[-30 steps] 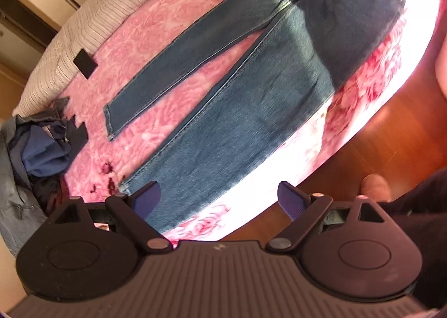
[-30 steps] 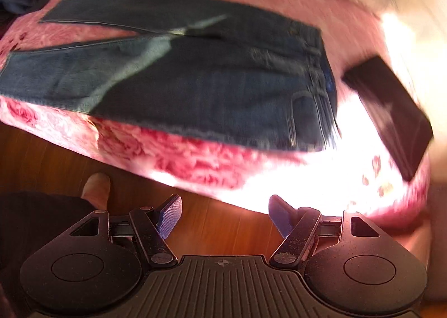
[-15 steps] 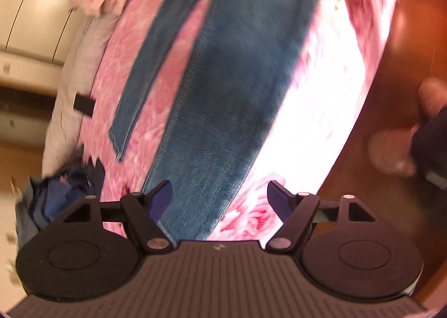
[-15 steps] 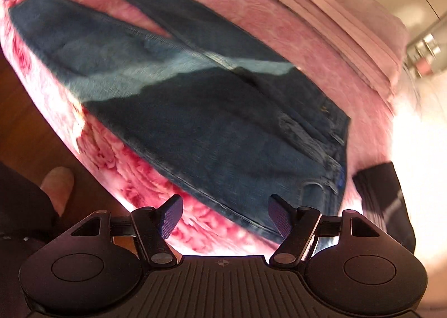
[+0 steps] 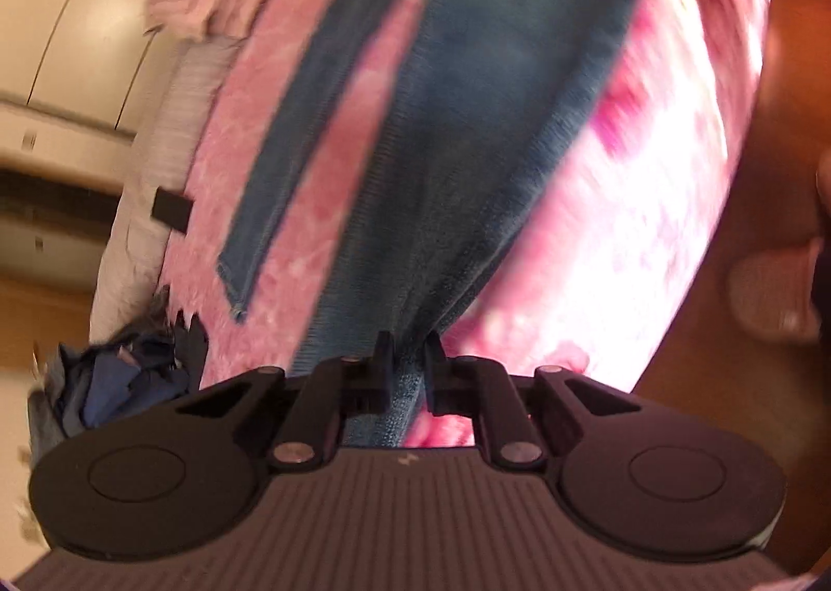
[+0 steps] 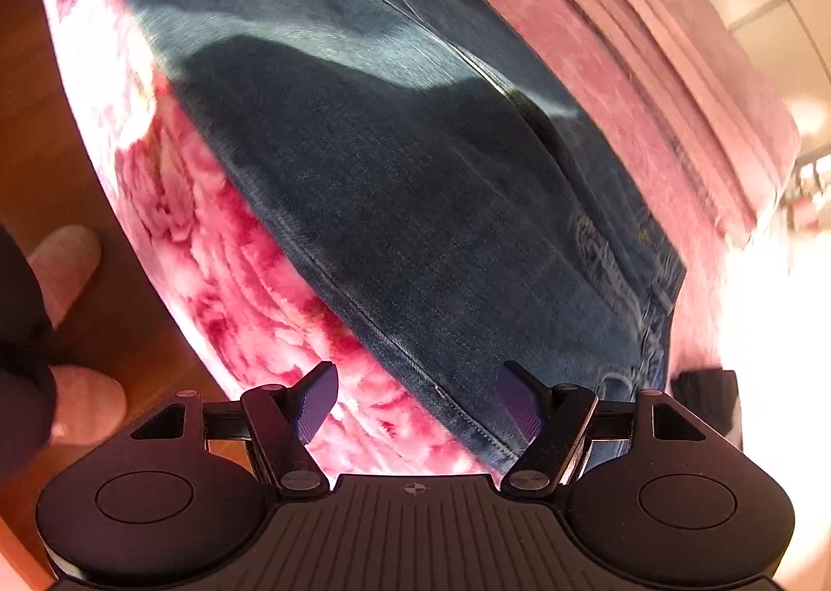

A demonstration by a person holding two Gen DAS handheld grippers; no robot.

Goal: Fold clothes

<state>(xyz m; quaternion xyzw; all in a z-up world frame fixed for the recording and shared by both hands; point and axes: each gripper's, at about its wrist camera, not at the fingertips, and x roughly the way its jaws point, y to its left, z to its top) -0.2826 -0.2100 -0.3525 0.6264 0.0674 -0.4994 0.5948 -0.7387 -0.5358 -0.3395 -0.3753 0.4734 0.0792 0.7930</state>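
A: Pink rose-patterned bedspread (image 6: 218, 279) over a bed, wooden floor (image 6: 47, 71) beside it, pale cupboard doors (image 5: 78, 19) behind. The jeans (image 6: 415, 186) lie flat along the near edge, legs spread slightly apart, waistband toward the right-hand side.

B: And the tools?

A: The left gripper (image 5: 407, 357) has just been closing, and its jaws now pinch a bunched fold of denim at the hem end of the near leg (image 5: 467, 123). The right gripper (image 6: 415, 401) hangs over the outer seam near the waist, jaws spread wide, with the seam edge between them but not pressed.

B: So the right side isn't gripped yet. What makes this step go well?

A: I'd bite the waist end on the same outer seam, taking both layers of cloth and none of the bedspread. Then both ends should lift together, so the near leg rolls evenly onto the far leg (image 5: 291, 134).

B: Risks?

A: The left pinch looks shallow and bunched; heavy denim could slip out. The dark folded item (image 6: 706, 399) just beside the waistband could also get dragged.

B: The heap of dark clothes (image 5: 124, 378) at the foot end?

A: Well apart; no concern.
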